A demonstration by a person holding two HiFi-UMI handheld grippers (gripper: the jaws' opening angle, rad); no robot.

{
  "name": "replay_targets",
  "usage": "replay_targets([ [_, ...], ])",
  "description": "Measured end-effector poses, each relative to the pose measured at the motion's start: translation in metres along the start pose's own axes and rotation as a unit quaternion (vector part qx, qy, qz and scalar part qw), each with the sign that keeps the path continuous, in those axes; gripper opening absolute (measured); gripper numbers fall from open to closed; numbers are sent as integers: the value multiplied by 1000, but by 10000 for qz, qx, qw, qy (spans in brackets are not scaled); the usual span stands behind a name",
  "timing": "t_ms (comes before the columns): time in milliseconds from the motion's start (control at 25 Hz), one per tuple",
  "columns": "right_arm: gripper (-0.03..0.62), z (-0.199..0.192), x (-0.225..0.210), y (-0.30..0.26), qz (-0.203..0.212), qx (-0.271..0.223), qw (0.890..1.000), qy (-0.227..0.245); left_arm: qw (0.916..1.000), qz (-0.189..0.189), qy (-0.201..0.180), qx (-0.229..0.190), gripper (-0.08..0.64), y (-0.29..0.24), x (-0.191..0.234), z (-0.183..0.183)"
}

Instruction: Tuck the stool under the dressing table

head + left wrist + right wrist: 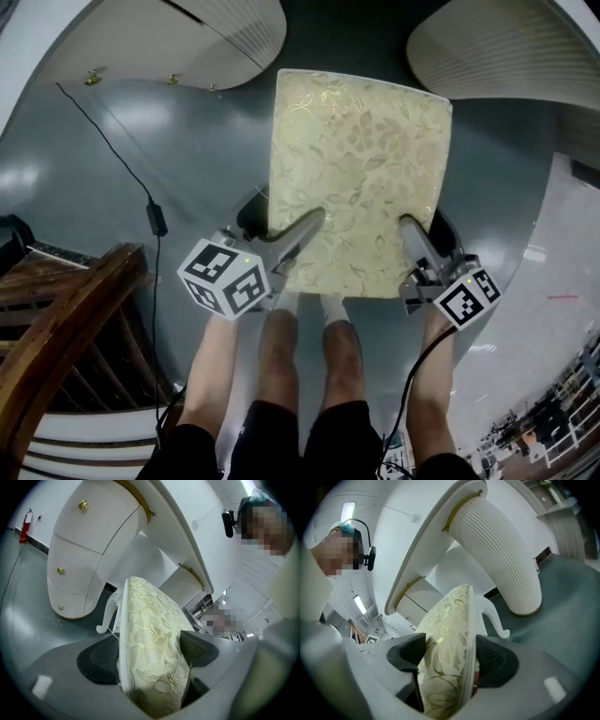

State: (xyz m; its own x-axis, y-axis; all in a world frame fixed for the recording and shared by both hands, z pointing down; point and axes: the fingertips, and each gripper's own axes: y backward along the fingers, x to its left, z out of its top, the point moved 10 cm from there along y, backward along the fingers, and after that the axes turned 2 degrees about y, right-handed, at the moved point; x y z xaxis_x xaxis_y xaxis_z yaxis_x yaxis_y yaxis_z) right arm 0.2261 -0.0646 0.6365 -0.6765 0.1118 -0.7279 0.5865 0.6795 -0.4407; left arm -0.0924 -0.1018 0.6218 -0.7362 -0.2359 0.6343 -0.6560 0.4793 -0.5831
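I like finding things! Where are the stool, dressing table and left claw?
stool [361, 178], head view, middle of cushion.
dressing table [169, 42], head view, left drawer cabinet.
left claw [149, 656], left gripper view, between its fingertips.

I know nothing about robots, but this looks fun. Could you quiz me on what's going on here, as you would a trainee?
1. True or false: the left tool and the right tool both grip the stool.
2. What pattern does the cushion have? A. stripes B. flowers and leaves C. checks
3. What colour are the knobs on the table?

Key: 1. True, each tool's jaws clamp the seat's near edge. 2. B. 3. Gold.
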Motion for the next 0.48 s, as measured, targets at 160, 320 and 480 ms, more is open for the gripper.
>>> replay_targets([
  [160, 337, 1, 1, 1, -2, -2, 10000, 61, 10000, -40, 20, -44, 420, 0, 1, -2],
  [320, 337, 1, 2, 1, -8, -17, 10000, 92, 9999, -84, 42, -66, 420, 0, 2, -3],
  [480, 337, 1, 1, 2, 8, -6, 10000, 17, 10000, -62, 46, -18, 420, 0, 1, -1],
])
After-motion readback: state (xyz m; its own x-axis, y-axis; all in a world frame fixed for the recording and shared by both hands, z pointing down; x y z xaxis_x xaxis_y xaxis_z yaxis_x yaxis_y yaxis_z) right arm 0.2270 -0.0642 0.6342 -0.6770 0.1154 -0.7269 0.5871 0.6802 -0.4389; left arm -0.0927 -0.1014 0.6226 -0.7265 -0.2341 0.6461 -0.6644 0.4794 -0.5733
